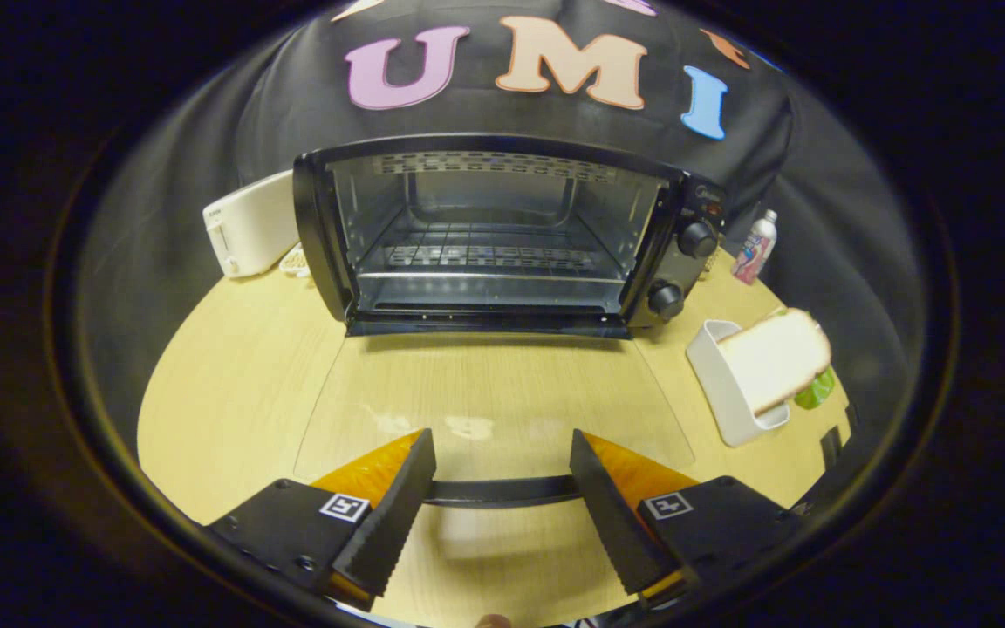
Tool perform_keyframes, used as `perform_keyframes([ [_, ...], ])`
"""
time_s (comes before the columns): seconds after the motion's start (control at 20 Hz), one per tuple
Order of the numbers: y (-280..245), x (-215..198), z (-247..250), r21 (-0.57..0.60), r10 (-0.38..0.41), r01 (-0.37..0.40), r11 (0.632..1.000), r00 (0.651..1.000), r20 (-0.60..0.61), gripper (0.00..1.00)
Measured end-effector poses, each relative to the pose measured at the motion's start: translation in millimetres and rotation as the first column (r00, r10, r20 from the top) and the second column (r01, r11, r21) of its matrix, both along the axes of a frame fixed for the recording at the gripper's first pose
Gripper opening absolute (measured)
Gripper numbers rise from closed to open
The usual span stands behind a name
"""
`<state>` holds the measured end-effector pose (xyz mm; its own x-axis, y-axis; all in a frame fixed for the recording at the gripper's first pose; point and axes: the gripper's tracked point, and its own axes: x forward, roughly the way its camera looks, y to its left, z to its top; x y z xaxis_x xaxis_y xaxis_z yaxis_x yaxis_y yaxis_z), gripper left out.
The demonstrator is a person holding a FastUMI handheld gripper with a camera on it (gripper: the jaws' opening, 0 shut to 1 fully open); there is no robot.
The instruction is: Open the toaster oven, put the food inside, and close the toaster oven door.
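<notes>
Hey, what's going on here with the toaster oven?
The toaster oven sits on the table with its glass door folded down flat and the rack inside bare. The hand-held gripper is open, its fingers either side of the door's handle, gripping nothing. The food, a slice of bread, stands in a white holder beside the oven, not yet loaded.

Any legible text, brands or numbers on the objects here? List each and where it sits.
Toaster oven panel mark: too blurred to read.
Bottle label: too small.
White toaster mark: too small.
Tool tags: square code patterns, no words; tool open, door handle between its fingers.
</notes>
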<state>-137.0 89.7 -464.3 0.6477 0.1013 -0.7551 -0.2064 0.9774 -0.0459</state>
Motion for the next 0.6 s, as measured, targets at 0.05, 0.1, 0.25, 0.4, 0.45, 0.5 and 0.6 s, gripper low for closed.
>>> perform_keyframes([
  [0.05, -3.0, 0.5, 1.3, 0.016, -0.022, 0.022, 1.000, 1.000, 0.000, 1.00],
  [0.1, -6.6, 2.2, 4.0, 0.020, -0.041, 0.041, 0.999, 0.999, -0.006, 1.00],
  [0.25, -20.8, 20.3, 28.3, 0.018, -0.066, 0.066, 0.998, 0.997, 0.033, 1.00],
  [0.4, -52.9, 51.4, 72.9, -0.043, -0.096, 0.102, 0.994, 0.987, 0.129, 1.00],
  [0.45, -68.1, 60.7, 85.6, -0.066, -0.112, 0.124, 0.990, 0.981, 0.157, 1.00],
  [0.5, -82.7, 69.2, 97.7, -0.079, -0.134, 0.151, 0.985, 0.973, 0.186, 1.00],
  [0.6, -111.2, 86.6, 119.0, -0.054, -0.193, 0.213, 0.976, 0.948, 0.253, 1.00],
])
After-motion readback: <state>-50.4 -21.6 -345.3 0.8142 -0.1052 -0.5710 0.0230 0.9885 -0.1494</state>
